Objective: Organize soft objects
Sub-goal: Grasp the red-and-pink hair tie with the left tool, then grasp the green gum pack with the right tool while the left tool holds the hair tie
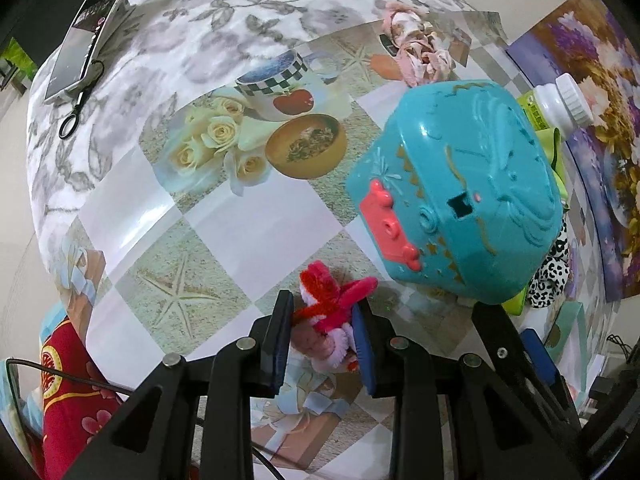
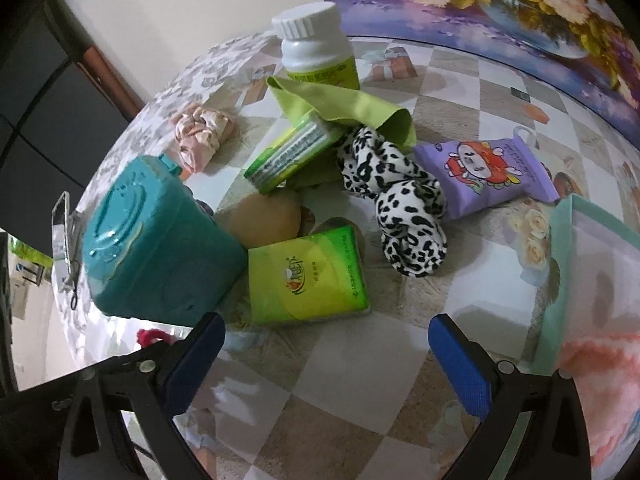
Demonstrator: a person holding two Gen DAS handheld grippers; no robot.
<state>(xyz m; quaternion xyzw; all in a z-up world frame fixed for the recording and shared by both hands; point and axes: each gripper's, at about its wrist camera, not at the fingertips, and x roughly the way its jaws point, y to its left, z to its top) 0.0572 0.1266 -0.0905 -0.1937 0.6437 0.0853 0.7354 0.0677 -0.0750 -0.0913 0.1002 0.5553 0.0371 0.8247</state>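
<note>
- Left wrist view: the left gripper is clamped on a fuzzy red-and-pink pipe-cleaner toy, its pads pinching the middle so the soft thing hangs above the table without slipping.
- To the right, near the toy, stands a teal plastic box, hard and bulky; it crowds any path rightward. A pink scrunchie lies far behind it; a phone sits far left.
- Right wrist view: the right gripper hangs empty, jaws wide, over bare table, likely readying for a pick.
- Ahead lie a green tissue pack, a leopard-print scrunchie, a purple pouch, a green cloth; a white bottle stands far back.
- At right, a mint bin, probably the destination.
</note>
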